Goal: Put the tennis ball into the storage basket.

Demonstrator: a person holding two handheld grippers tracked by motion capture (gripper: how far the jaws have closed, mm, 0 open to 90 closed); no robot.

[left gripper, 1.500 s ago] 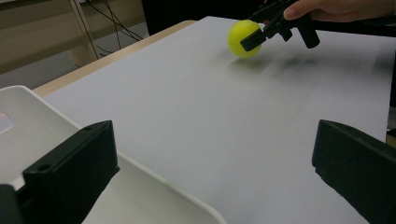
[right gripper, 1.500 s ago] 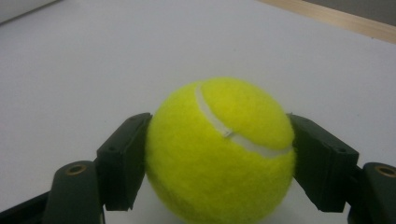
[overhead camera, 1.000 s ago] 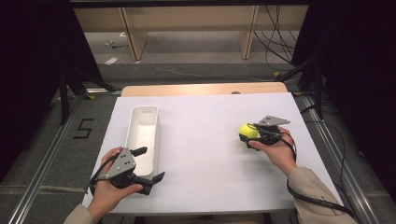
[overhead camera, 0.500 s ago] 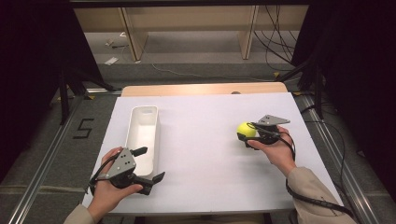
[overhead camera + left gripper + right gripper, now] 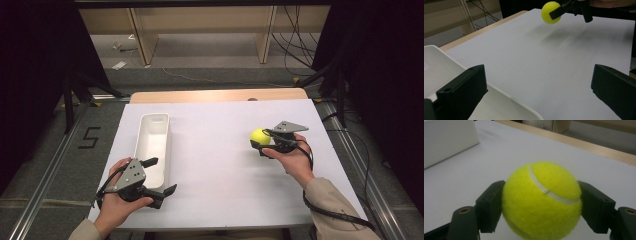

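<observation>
Right gripper view: right gripper (image 5: 541, 205) clamped on tennis ball (image 5: 541, 200); left gripper (image 5: 156, 176) wide, empty.

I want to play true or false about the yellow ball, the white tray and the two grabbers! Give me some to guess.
1. The right gripper is squeezing the tennis ball between its jaws. True.
2. The tennis ball is lying inside the white tray. False: it is in the right gripper, far from the tray across the white table.
3. The left gripper has its jaws wide apart with nothing in them. True.
4. The white tray is full of balls. False: nothing shows inside it.
5. The left gripper sits beside the near end of the white tray. True.
</observation>
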